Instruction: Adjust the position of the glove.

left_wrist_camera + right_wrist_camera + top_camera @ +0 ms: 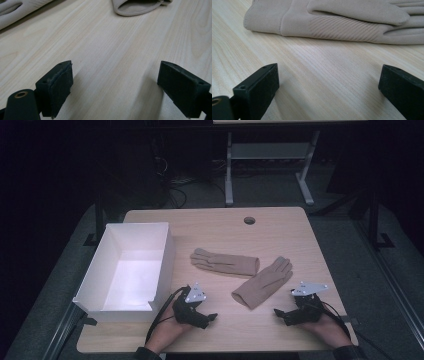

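Note:
Two beige gloves lie flat on the wooden table point(280, 235). One glove point(225, 261) lies mid-table with its fingers pointing left. The other glove point(263, 282) lies slantwise to its right, cuff toward me. My left gripper point(209, 318) rests near the front edge, left of that cuff, open with bare wood between its jaws. My right gripper point(280, 315) rests at the front right, open and empty. In the left gripper view the slanted glove's cuff point(136, 6) lies ahead. In the right gripper view the same glove point(332, 20) lies just beyond the jaws.
An empty white box point(131, 265) stands at the table's left side, its near right corner close to my left gripper. A round cable hole point(249, 220) sits near the far edge. Beyond the table stand a desk frame point(270, 165) and cables on a dark floor.

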Demonstrator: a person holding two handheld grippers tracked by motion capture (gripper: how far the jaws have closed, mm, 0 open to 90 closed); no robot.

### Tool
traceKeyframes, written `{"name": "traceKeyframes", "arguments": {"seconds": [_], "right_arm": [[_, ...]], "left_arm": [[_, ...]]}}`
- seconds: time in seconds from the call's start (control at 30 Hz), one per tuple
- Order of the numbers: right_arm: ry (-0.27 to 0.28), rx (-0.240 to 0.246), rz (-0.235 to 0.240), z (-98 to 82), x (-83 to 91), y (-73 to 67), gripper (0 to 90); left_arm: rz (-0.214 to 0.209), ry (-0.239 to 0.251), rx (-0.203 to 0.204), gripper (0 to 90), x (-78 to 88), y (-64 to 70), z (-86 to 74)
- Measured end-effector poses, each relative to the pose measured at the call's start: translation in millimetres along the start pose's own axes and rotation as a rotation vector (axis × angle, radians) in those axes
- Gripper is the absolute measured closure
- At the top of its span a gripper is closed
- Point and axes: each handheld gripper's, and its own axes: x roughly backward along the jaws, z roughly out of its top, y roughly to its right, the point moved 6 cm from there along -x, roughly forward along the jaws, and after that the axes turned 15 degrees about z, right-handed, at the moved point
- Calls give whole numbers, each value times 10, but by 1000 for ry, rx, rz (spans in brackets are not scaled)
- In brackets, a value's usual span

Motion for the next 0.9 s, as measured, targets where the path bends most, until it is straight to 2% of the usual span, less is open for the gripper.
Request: {"name": "traceKeyframes", "arguments": {"seconds": [0.2, 0.3, 0.33, 0.43, 0.6, 0.77, 0.83, 0.9], "right_arm": [[-10, -8, 2, 2, 3, -8, 33], [-19, 0, 11, 11, 14, -12, 84], [-21, -1, 14, 26, 25, -13, 139], [-34, 3, 15, 37, 44, -2, 192], [-44, -1, 15, 46, 91, -8, 351], [-31, -15, 31, 97, 165, -40, 545], [-3, -17, 48, 136, 185, -63, 636], [2, -17, 60, 164, 198, -82, 714]], "left_arm": [[0, 0, 0, 125, 0, 0, 0], [0, 0, 0, 125, 0, 0, 0], [0, 0, 0, 125, 0, 0, 1], [0, 0, 1, 125, -1, 1, 1], [2, -1, 1, 125, -2, 3, 4], [3, 0, -2, 125, -2, 0, 5], [4, 1, -7, 125, -3, -4, 6], [2, 1, -6, 125, -5, -3, 6]]}}
